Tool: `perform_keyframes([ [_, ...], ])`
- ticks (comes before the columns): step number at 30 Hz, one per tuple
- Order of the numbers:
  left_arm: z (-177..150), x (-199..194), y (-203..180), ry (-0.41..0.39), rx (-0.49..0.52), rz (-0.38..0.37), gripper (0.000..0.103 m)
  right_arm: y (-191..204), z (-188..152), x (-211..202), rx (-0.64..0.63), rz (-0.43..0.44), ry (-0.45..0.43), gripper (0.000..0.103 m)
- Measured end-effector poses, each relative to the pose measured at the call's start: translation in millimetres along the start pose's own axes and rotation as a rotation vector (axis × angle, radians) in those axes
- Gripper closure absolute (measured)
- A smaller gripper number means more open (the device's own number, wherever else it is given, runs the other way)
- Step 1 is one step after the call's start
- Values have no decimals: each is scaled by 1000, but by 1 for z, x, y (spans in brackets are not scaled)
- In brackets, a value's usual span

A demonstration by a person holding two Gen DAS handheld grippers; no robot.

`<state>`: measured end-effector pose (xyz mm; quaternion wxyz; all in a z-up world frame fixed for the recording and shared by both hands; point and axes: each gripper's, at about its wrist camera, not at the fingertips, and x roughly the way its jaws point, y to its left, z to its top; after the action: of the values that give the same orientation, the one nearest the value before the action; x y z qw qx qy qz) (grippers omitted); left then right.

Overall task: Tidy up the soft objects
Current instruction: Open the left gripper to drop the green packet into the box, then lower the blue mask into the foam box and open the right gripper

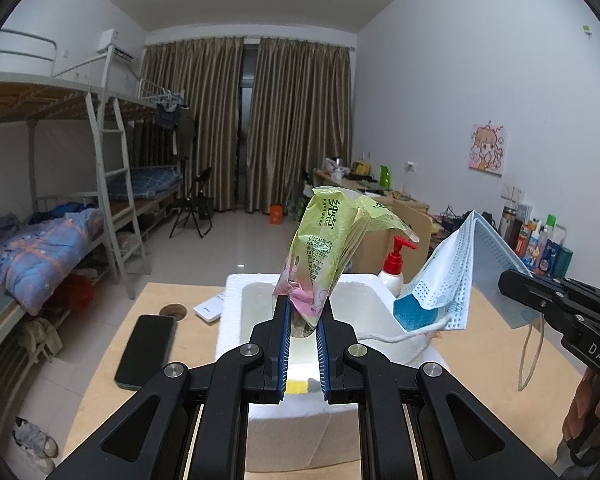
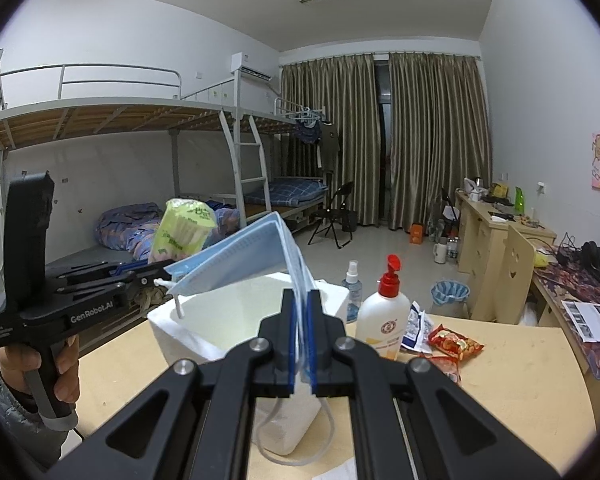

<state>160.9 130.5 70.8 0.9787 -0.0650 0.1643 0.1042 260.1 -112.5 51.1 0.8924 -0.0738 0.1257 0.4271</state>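
My left gripper (image 1: 303,304) is shut on the lower end of a green and pink tissue pack (image 1: 332,240), which stands upright above the open white foam box (image 1: 230,320). My right gripper (image 2: 300,300) is shut on a folded stack of blue face masks (image 2: 244,256), with ear loops dangling over the box's near corner (image 2: 172,328). In the left wrist view the face masks (image 1: 460,264) hang at the right from the right gripper (image 1: 510,280). In the right wrist view the left gripper (image 2: 162,274) holds the tissue pack (image 2: 180,232) beyond the box's left side.
On the wooden table (image 2: 520,380) lie a black phone (image 1: 146,350) and a small white device (image 1: 209,309) left of the box. A red-pump lotion bottle (image 2: 380,320), a spray bottle (image 2: 352,288) and snack packets (image 2: 452,344) stand to its right. Bunk beds line the left wall.
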Motion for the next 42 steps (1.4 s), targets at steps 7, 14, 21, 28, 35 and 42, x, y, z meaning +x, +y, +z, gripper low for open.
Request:
perform_keyframes([
  [7,-1,30,1,28,9,-12,90,-11,0,9,11,-21,13,96],
  [14,-7,51,-2,56,26,-39,86,-21,-2,8,31,-47,16,96],
  [21,-7,63,-4,68,42,-24,18,-32,-2,2,46,-70,12,96],
  [28,-7,52,-1,11,33,27,0,-32,-1,2,47,-73,10,96],
  [35,-8,37,7,-16,27,44,0,-26,1,9,43,-57,18,96],
  [42,-9,23,20,-29,21,64,0,-15,3,18,29,-30,24,96],
])
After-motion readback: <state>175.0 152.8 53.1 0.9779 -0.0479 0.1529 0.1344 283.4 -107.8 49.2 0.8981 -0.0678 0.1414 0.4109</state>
